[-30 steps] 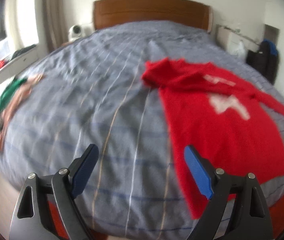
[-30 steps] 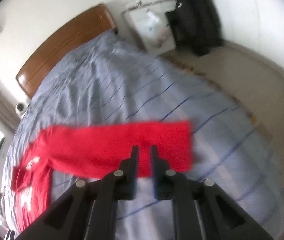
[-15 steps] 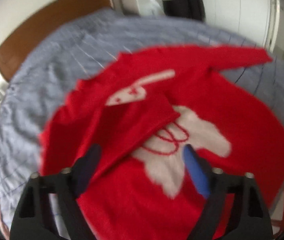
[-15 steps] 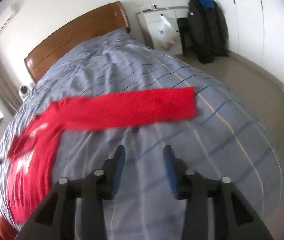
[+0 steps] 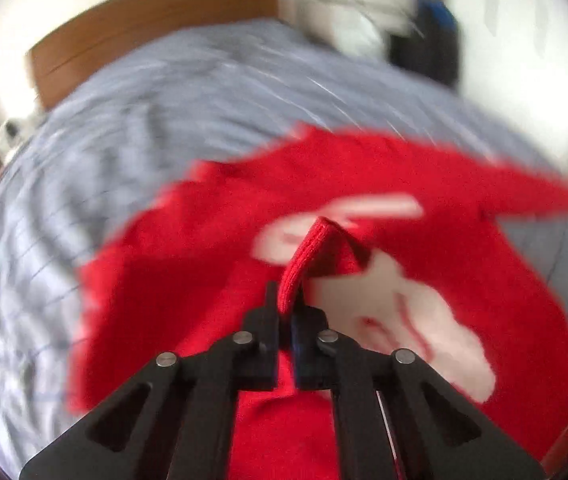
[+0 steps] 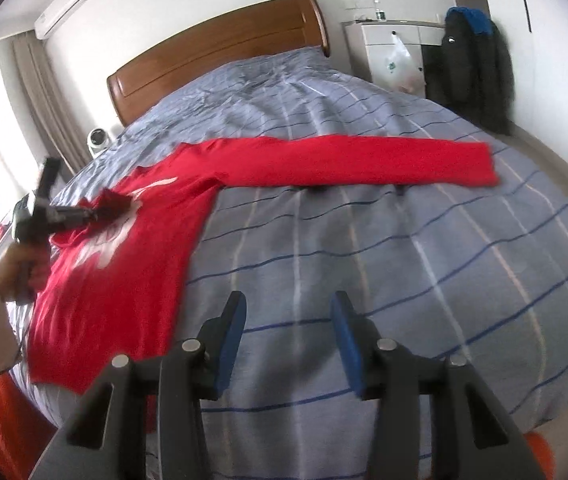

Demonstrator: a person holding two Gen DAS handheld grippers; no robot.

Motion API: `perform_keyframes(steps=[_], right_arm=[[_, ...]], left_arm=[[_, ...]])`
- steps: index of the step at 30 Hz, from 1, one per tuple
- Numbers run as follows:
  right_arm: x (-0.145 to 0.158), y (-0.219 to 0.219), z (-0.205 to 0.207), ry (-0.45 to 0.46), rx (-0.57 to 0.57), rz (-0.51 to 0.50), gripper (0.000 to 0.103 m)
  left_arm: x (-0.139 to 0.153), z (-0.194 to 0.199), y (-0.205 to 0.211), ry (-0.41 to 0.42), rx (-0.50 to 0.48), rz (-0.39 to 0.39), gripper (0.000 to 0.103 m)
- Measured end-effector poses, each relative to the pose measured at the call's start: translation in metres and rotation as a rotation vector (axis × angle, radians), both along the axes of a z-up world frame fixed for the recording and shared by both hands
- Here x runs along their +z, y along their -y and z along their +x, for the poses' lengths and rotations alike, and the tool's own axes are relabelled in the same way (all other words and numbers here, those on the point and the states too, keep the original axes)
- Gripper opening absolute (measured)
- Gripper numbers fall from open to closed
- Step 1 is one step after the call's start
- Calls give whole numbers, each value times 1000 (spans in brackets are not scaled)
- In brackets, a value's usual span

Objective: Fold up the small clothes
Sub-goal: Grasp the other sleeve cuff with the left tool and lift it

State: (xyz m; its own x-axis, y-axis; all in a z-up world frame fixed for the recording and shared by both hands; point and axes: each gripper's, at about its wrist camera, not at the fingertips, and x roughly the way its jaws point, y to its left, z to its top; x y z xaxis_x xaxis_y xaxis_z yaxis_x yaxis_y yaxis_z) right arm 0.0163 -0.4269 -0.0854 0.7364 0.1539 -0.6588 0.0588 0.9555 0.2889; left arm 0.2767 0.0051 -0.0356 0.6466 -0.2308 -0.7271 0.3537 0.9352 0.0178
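Two tongs over one red sweater [image 6: 132, 256] on the bed [image 6: 403, 248]: left clamped, right empty.
At the left of the right wrist view, the left tongs [image 6: 98, 212] are pinched shut on a fold of red cloth, the sleeve end that lies on the chest print; in the left wrist view the left tongs [image 5: 285, 308] show that fold rising between the jaws. The sweater body lies far and left of the right tongs [image 6: 287, 340]; its other sleeve [image 6: 363, 158] stretches with its long axis left to right across the bed, ahead of them, so the right hand is the nearer to it. These tongs stand half open, holding nothing. Half a second ago the left jaws were wide over the print; the right jaws have just been opening.
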Motion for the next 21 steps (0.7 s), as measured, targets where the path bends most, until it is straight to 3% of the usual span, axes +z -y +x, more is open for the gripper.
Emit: perform_keyframes(steps=[6,9,12,16,21], right_arm=[[-7,15,-1,-5,-60,56,44],[-7,18,-2,-3,-74,66,44],[-4,12,-2,7,-59,46,44],[-4,3,0,3,-33,16,44],[-5,0,1,-5,-23,-1,44]], left_arm=[[42,-22,-191,75,482,-167,3],[37,-40,-271,72,713,-193,3],[17,-56,-318,48,888,-165,2],[-22,-65,-341,-39,982,-145,2],[-52,-69,-345,-106,1031,-147,4]])
